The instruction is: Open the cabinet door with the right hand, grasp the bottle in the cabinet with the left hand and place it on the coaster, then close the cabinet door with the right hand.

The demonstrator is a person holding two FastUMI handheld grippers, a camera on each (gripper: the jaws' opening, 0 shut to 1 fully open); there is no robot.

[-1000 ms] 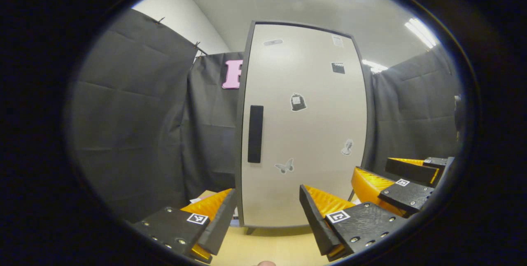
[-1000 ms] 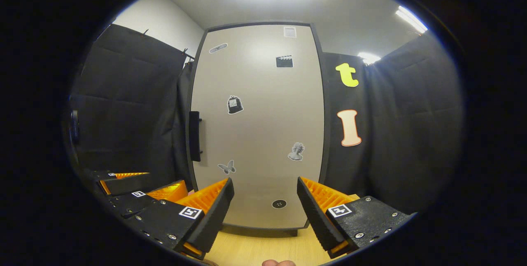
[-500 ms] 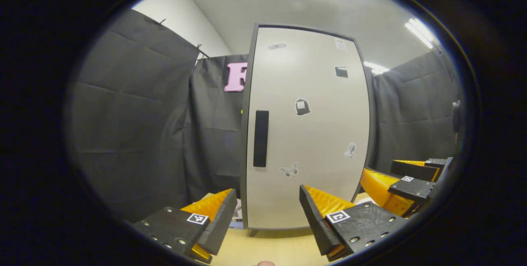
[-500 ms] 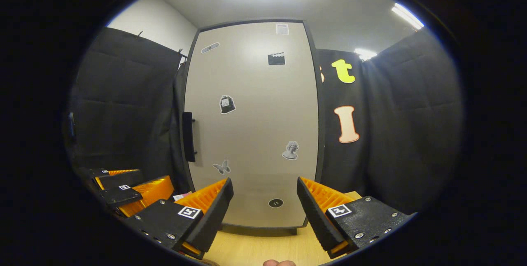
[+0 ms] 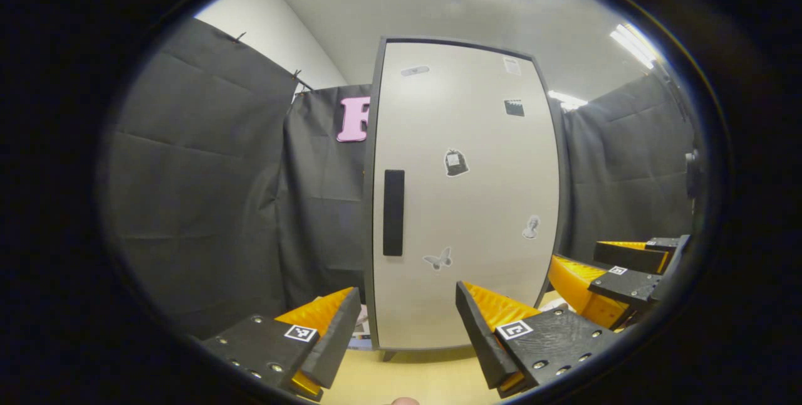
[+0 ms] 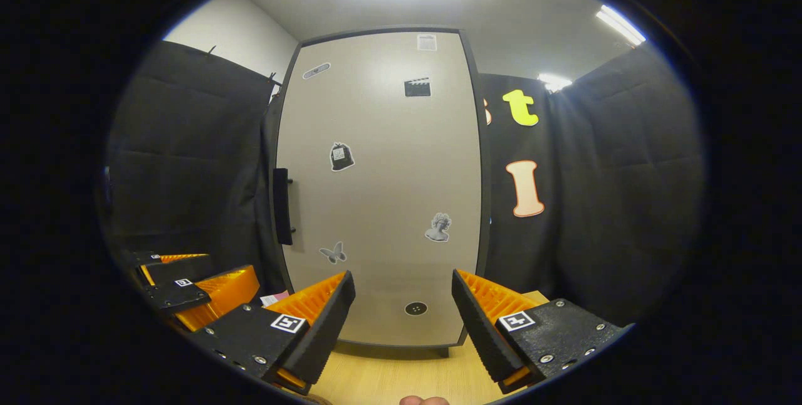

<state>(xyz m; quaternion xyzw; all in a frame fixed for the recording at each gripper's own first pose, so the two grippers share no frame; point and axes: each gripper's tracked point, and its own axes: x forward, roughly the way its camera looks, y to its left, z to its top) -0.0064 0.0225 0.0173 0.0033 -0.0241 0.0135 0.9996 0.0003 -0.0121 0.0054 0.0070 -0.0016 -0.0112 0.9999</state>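
Claws (image 5: 407, 330): two; cabinet door (image 5: 463, 204): one.

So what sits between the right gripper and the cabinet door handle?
Nothing: in the right gripper view, the open right gripper faces the shut door, its handle up left, with bare door panel between.

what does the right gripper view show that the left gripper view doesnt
Right gripper view: a round black sticker low on the cabinet door, the handle side-on, and the left gripper at lower left. Left gripper view: the handle face-on, and the right gripper at lower right. Both: the cabinet door closed, its butterfly sticker, the wooden table.
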